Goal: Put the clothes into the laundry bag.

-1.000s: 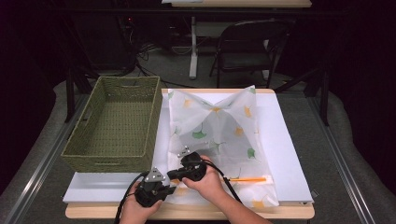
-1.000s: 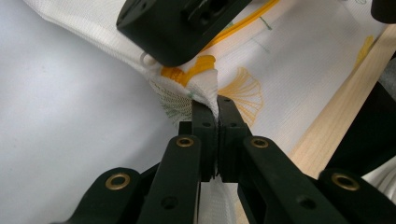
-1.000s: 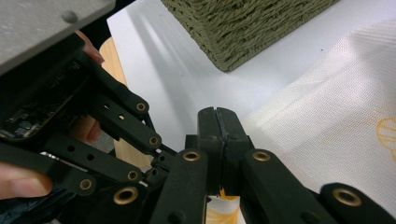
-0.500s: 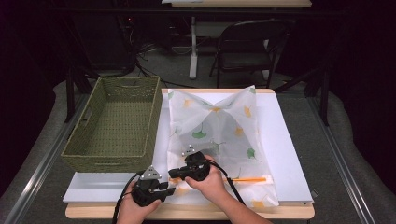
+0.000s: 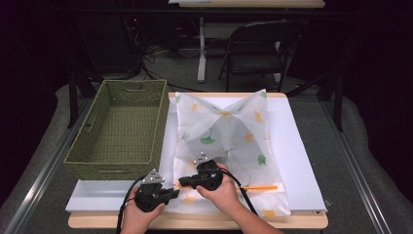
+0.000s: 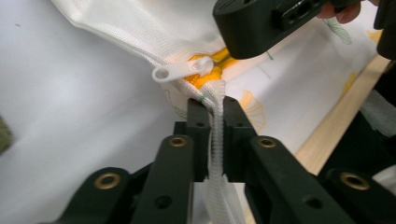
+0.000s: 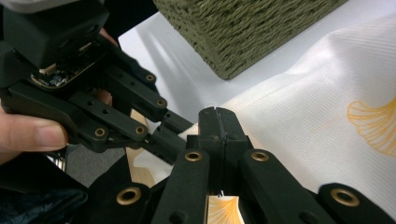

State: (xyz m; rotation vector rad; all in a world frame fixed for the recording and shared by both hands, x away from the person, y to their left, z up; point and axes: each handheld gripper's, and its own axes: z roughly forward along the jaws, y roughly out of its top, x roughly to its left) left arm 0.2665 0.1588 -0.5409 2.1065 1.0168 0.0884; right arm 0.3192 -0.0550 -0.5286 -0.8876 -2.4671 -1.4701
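A white mesh bag (image 5: 229, 131) with a ginkgo-leaf print lies flat on the table, its orange zipper (image 5: 258, 187) running along the near edge. My left gripper (image 5: 171, 193) is shut on the bag's seamed corner, which stands pinched between its jaws (image 6: 216, 105). Just beyond them the white zipper pull (image 6: 180, 71) sticks out free, over orange zipper tape. My right gripper (image 5: 181, 184) points left at that corner, its black body (image 6: 261, 23) right above the pull. Its jaws (image 7: 215, 112) are shut, with a white sliver at the tip. The left gripper (image 7: 173, 123) almost touches them.
A green woven basket (image 5: 117, 126) stands left of the bag, and its corner (image 7: 243, 32) looms close behind the grippers. A white board (image 5: 302, 161) covers the wooden table. A folding chair (image 5: 263, 44) stands beyond the far edge.
Both hands have shifted only slightly: the left gripper edged a little left, the right one a little right. Both grips look the same.
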